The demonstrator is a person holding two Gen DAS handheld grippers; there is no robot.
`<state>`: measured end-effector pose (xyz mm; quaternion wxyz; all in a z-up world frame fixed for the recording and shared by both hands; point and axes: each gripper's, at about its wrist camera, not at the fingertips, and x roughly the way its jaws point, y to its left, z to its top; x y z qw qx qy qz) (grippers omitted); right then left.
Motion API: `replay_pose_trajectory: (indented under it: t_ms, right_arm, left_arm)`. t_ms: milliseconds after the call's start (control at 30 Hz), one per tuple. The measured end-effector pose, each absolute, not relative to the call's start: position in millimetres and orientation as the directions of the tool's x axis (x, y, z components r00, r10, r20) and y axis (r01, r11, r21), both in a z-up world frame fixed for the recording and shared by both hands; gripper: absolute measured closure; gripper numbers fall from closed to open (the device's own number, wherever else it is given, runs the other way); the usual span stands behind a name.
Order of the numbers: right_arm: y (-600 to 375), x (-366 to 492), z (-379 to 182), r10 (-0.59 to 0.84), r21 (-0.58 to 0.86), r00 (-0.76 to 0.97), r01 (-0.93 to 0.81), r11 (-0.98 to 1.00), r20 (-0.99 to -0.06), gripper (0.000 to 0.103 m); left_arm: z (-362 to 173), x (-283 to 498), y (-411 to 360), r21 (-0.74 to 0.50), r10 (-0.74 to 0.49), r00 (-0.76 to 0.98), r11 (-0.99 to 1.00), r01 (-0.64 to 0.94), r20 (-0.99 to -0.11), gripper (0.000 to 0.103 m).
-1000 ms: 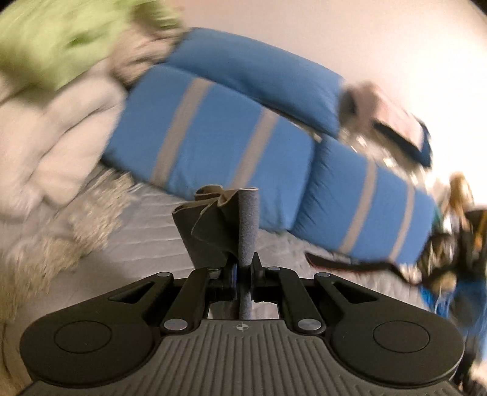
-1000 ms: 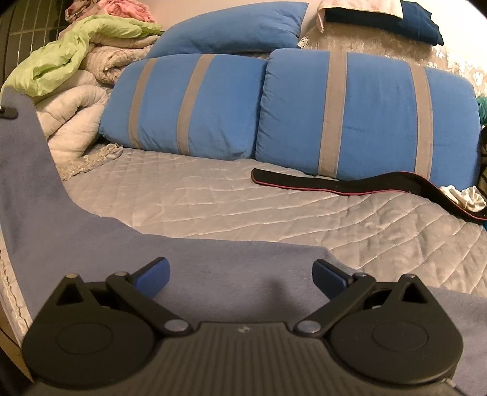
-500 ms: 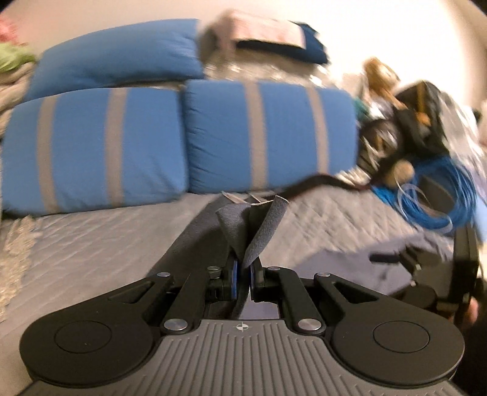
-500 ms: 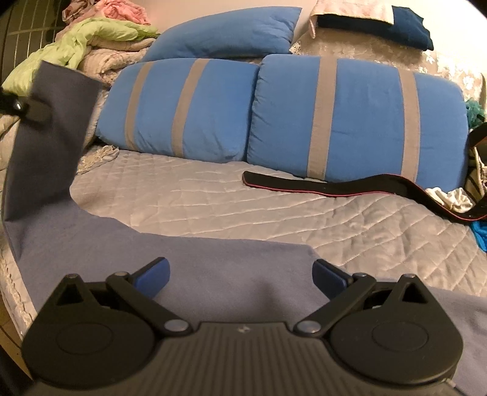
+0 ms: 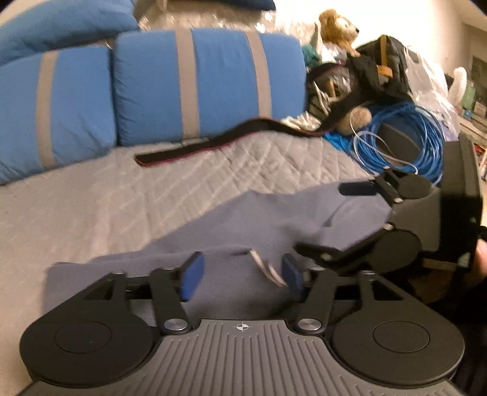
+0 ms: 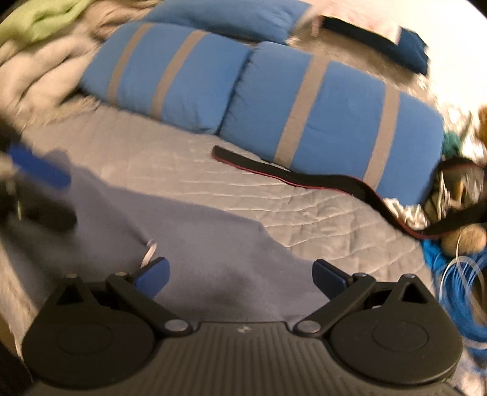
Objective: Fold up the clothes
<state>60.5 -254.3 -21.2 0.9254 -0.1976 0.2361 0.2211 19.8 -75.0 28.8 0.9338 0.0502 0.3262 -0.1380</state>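
You are working in dim, warm indoor light; the pale wall at upper right glares to near white. Motion blur smears both views, worst on the blue grey-striped pillows and the quilted grey bedspread. Fisheye distortion bends every edge, and the corners fall dark.

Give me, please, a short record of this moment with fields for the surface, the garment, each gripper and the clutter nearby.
surface: grey quilted bed
garment: grey-blue cloth lying on the quilt, white label showing
left gripper: jaws opening, cloth below them, not pinched
right gripper: open over the cloth
nearby: striped blue pillows, black strap, blue cable coil, plush toy
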Motion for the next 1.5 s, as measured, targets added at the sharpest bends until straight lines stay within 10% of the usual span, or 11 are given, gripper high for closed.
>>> replay_pose_trajectory:
  t_ms: [567, 933, 1233, 1500]
  right_arm:
    - [-176, -29, -79, 0.342, -0.815, 0.833, -0.525, 0.246, -0.434, 0.000]
    - [-160, -12, -76, 0.306, -0.866, 0.852, -0.481, 0.137, -0.425, 0.005]
    - [-170, 2, -36, 0.395, -0.714, 0.703, -0.684, 0.148, -0.592, 0.011]
    - [-175, -13, -59, 0.352, -0.829, 0.777, -0.560, 0.007, -0.522, 0.025]
  left_arm:
    - [8, -43, -51, 0.325, -0.009, 0.824, 0.917, 0.234, -0.567, 0.025]
    - [-3, -40, -49, 0.312, -0.028, 0.832, 0.919, 0.239, -0.554, 0.025]
    - [-4, -37, -51, 0.310, -0.040, 0.825, 0.916, 0.255, -0.563, 0.025]
    - [-4, -36, -52, 0.304, -0.044, 0.826, 0.918, 0.256, -0.563, 0.025]
